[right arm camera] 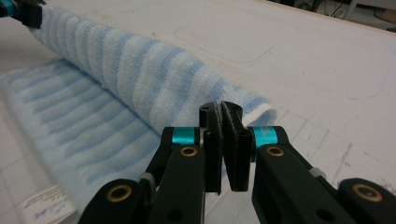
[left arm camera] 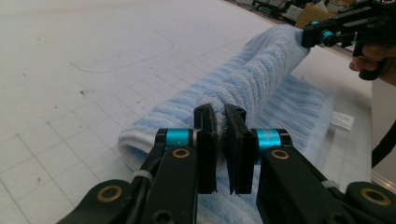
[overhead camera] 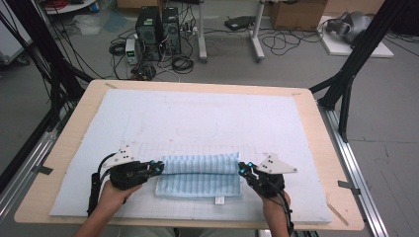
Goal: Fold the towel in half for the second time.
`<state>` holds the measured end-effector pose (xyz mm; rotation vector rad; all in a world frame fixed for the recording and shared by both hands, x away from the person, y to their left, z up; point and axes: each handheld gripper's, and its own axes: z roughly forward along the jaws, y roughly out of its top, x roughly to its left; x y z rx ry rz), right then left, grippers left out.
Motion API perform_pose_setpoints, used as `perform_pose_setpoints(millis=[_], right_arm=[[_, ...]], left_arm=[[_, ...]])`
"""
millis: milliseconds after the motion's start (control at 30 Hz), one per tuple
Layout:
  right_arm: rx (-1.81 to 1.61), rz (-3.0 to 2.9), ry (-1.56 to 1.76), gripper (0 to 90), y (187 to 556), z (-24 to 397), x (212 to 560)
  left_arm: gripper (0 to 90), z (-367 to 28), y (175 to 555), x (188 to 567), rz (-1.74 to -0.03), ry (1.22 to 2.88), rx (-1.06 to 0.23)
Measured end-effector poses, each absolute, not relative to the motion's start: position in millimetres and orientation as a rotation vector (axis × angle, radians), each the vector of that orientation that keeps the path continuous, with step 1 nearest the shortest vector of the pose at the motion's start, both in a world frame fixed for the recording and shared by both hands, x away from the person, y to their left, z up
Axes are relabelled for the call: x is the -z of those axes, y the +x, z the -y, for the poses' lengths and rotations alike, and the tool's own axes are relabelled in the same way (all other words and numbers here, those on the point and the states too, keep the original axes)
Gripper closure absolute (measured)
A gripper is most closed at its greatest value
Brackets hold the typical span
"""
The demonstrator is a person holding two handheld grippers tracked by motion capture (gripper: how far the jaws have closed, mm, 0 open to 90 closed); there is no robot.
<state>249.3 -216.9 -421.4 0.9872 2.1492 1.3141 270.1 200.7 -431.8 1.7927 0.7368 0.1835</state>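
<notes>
both grippers, left gripper (overhead camera: 160, 167) and right gripper (overhead camera: 242, 168), are clamped on the blue-and-white striped terry towel's (overhead camera: 197, 170) far edge mid-fold; next, lay it evenly on the near edge.

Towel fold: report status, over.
Left gripper and right gripper both shut on towel ends. Far edge lifted, folding toward person. Mat bare ahead.

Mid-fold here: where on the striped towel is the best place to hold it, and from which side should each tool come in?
Grip the raised fold of the striped towel at its two short ends, each tool coming in level from its own side. That is how the left tool and right tool hold it now, shut on the corners; the long roll hangs evenly between them, while the lower layer lies flat on the mat.
</notes>
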Motion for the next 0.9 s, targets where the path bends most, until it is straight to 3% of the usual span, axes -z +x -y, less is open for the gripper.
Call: perform_pose_setpoints(millis=[333,400,467,500,567,667,900], right_arm=[[-1.283,-2.187,0.972,86.6,227,220,435],[-1.28,-2.189,0.971,84.6,224,222,437],[-1.273,-2.181,0.982,75.4,221,223,438],[-1.275,-2.166,0.999,69.5,220,226,436],[-1.305,-2.133,1.031,60.2,219,230,432],[-1.345,-2.079,1.029,54.7,217,234,420],[-1.192,-2.099,1.005,55.2,233,214,413]], left_arm=[[79.8,-200,252,441,-0.705,1.84,-0.159],[69.7,-203,251,443,-0.737,1.828,-0.134],[52.1,-207,251,442,-0.77,1.807,-0.116],[48.6,-209,251,441,-0.776,1.795,-0.121],[48.3,-215,253,438,-0.794,1.761,-0.139],[47.8,-220,257,434,-0.815,1.731,-0.152],[47.9,-218,264,430,-0.83,1.716,-0.17]])
